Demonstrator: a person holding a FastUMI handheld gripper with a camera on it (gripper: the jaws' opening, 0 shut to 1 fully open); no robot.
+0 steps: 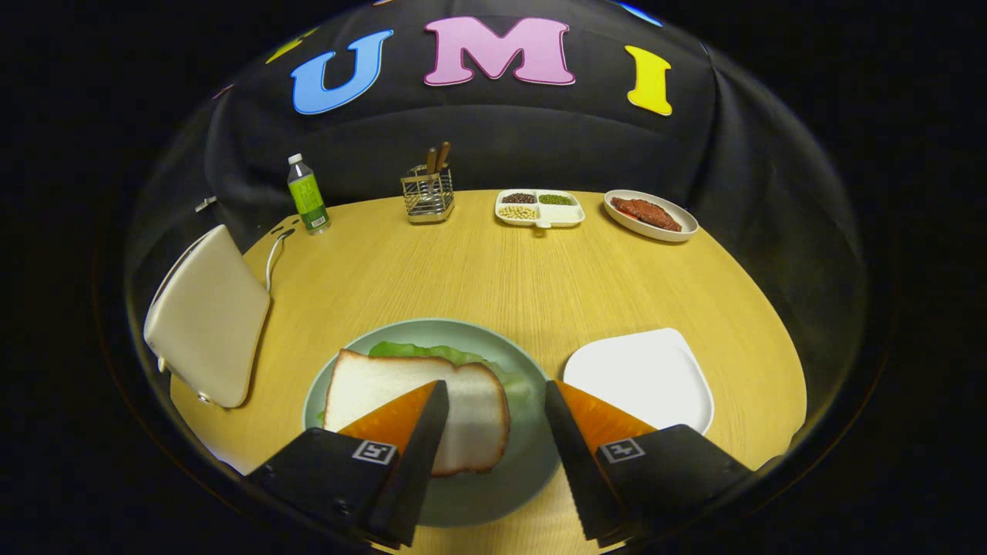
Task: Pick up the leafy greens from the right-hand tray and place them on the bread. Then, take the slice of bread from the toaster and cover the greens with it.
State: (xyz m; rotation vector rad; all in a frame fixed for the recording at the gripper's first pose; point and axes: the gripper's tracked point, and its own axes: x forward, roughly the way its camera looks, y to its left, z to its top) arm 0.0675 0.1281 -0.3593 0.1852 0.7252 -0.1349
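A slice of bread [409,401] lies on a pale green plate [509,478], partly under my left finger. Leafy greens [439,353] peek out from beneath the slice along its far edge. My gripper [495,395] hovers just above the plate, open, with nothing between its fingers; the bread's right end shows in the gap. A cream toaster [208,316] stands left of the plate. The white tray [640,378] to the right of the plate is bare.
At the table's far side stand a green-labelled bottle [308,194], a wire holder with utensils [428,194], a divided dish of beans [540,208] and an oval plate with a piece of meat [650,214]. A white cord [274,254] runs behind the toaster.
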